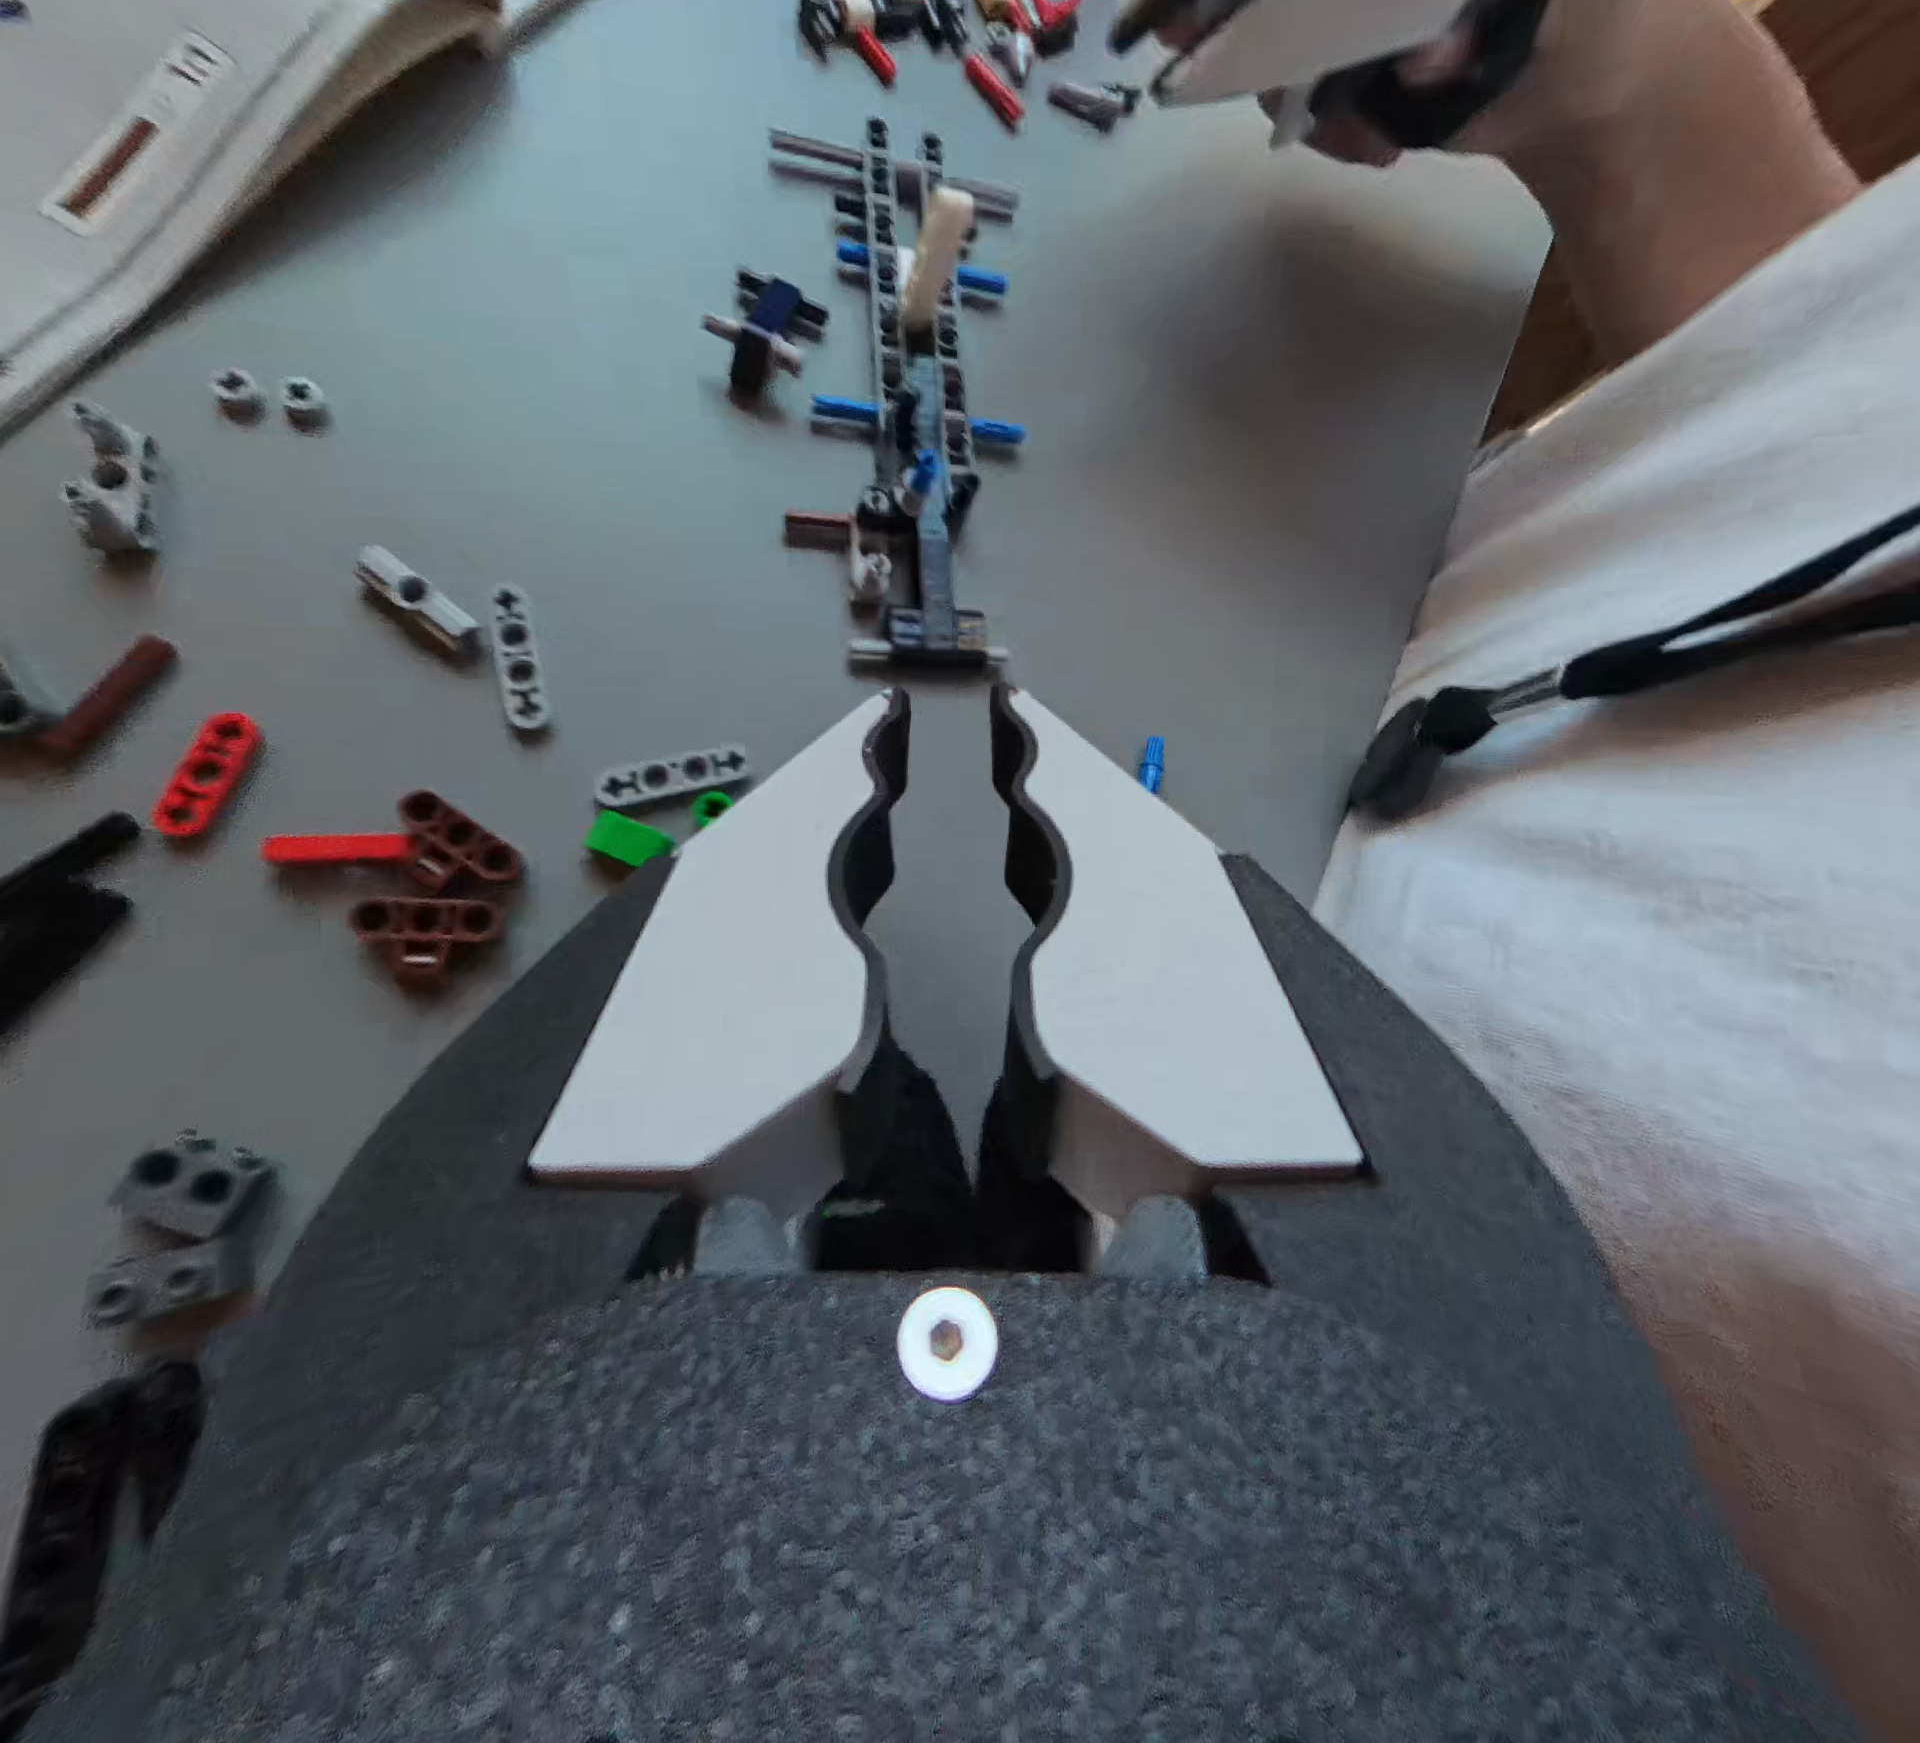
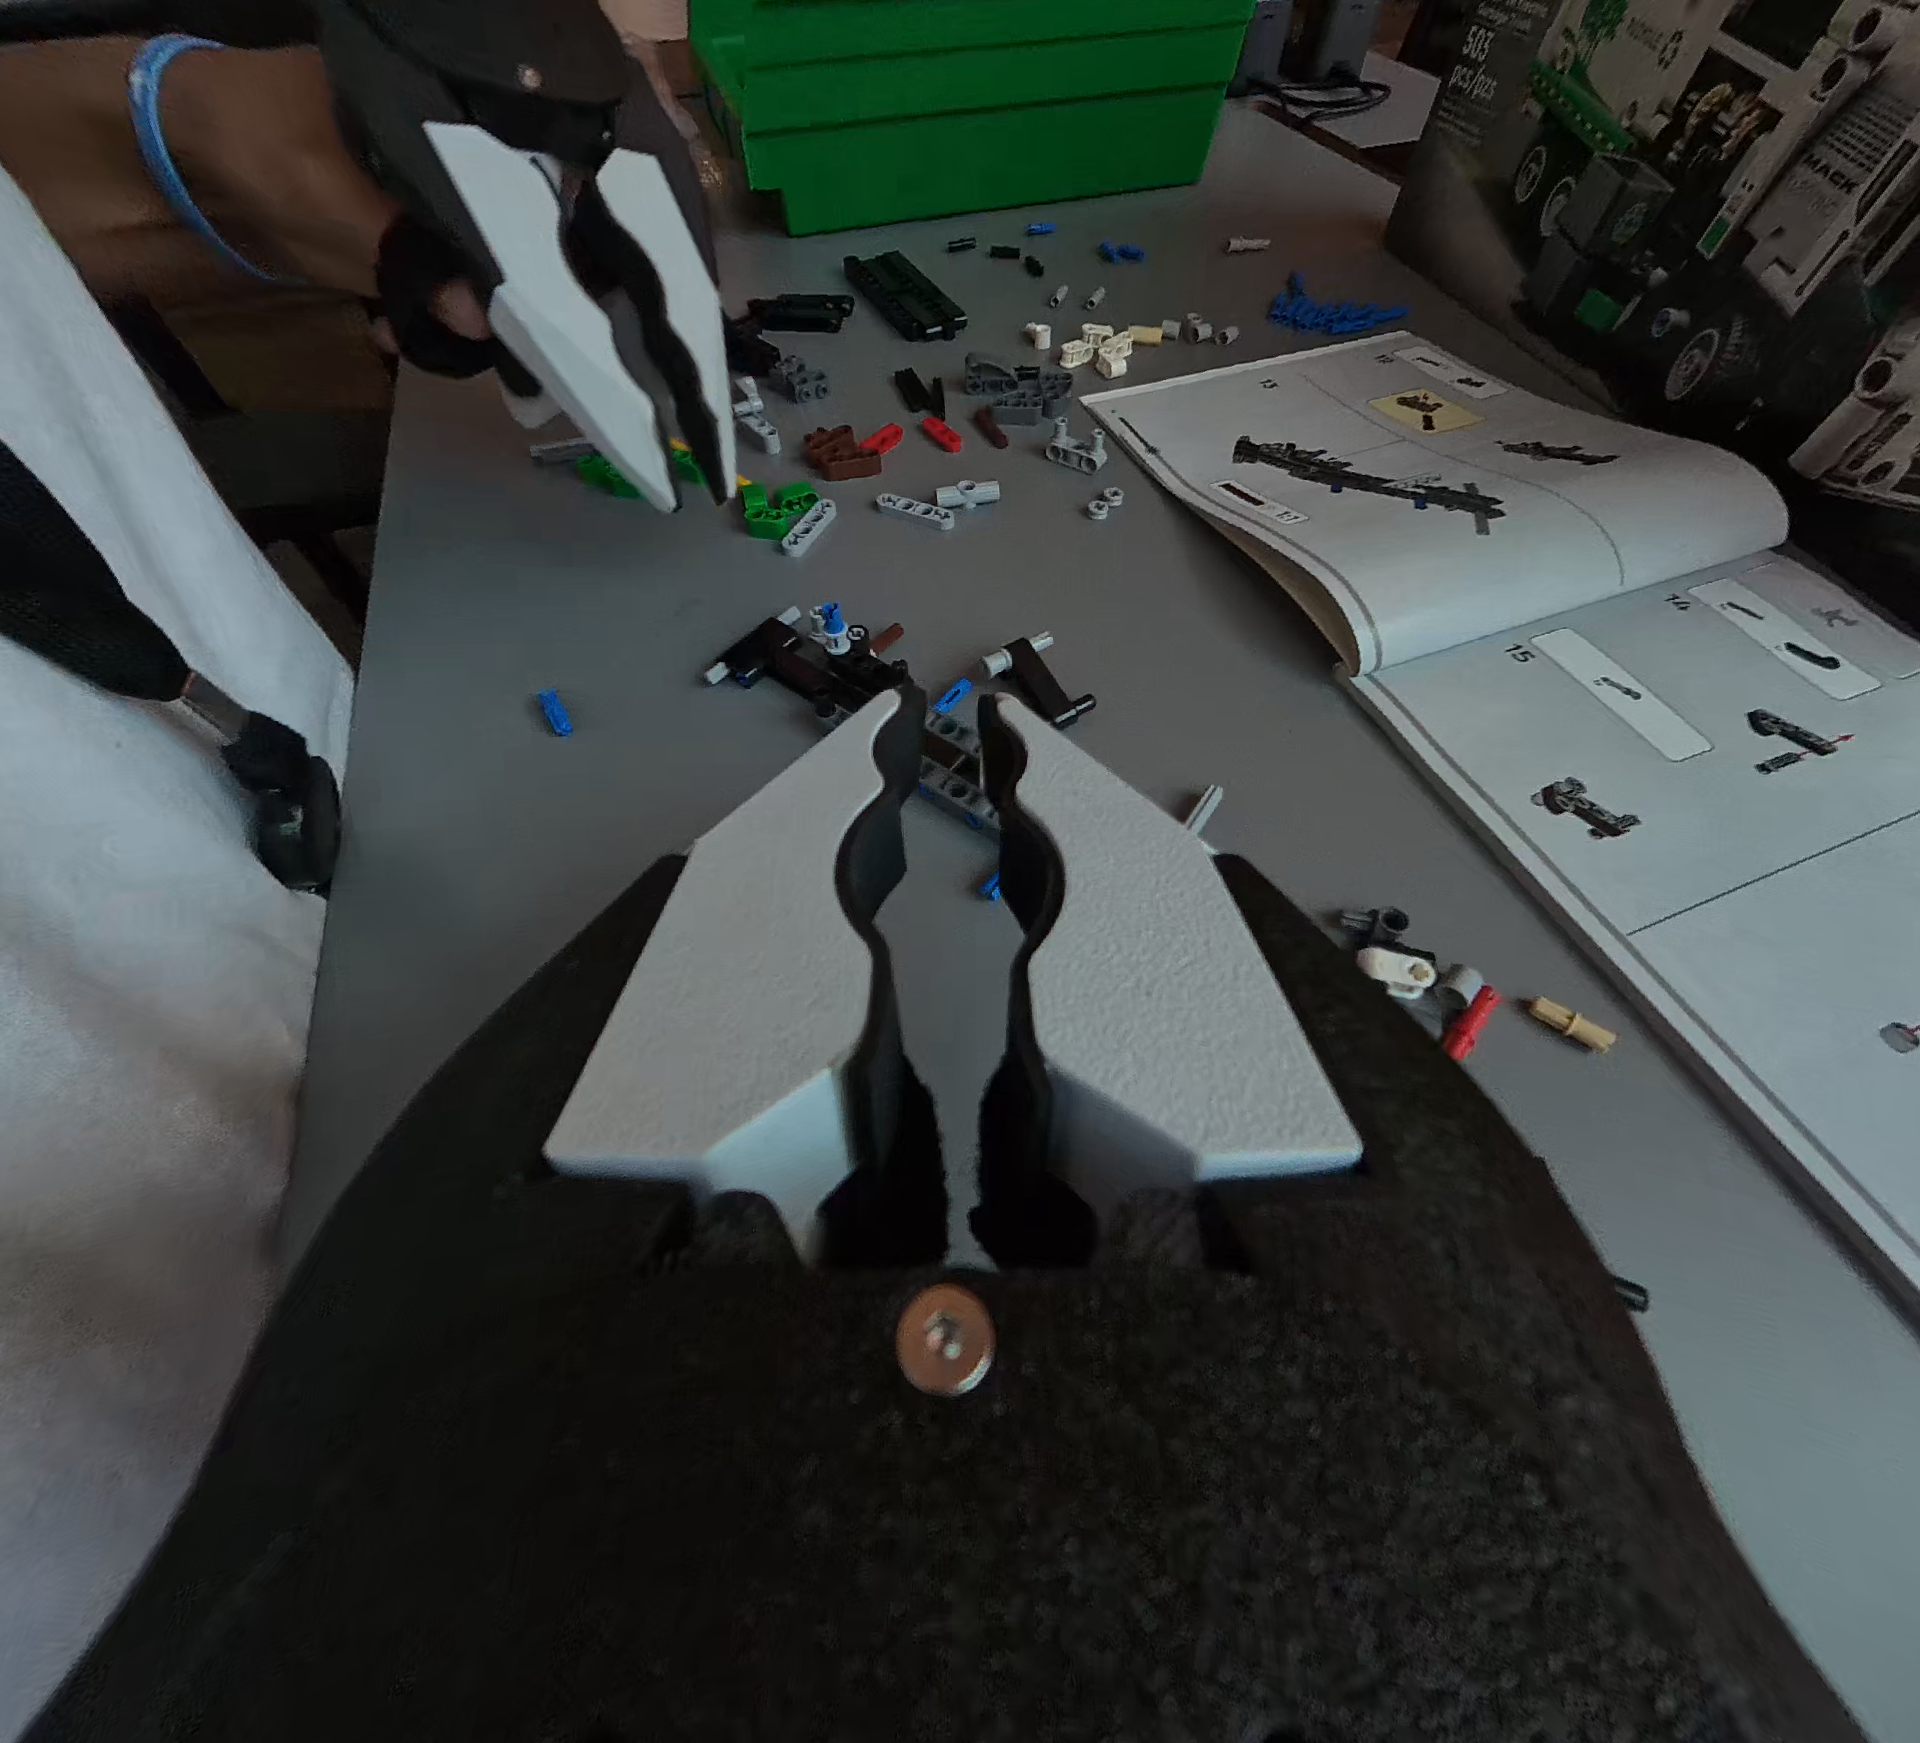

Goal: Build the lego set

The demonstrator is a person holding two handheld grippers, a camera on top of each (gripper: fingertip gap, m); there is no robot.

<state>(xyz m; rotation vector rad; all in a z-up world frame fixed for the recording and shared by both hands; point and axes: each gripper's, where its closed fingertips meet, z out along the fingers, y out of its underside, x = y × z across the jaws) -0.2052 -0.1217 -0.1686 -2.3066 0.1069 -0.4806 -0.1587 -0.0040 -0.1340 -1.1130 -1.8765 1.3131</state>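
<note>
Left wrist view
Left gripper: hovering over the grey table, its jaws standing a narrow gap apart and gripping nothing.
Lego assembly: lying just beyond the fingertips, a long grey beam frame with blue pins, stretching away toward the far side.
Loose pieces: a red beam, brown beams and a green piece are lying to the left.
Instruction booklet: lying open at far left.
Right gripper: coming in at far right, over a pile of red and tan pins.

Right wrist view
Right gripper: hanging over the lego assembly, jaws slightly parted, holding nothing.
Left gripper: pointing down at far left, tips narrowly apart, over green pieces.
Green bin: sitting at the far end of the table.
Instruction booklet: lying open at right, in front of the lego box.
</note>
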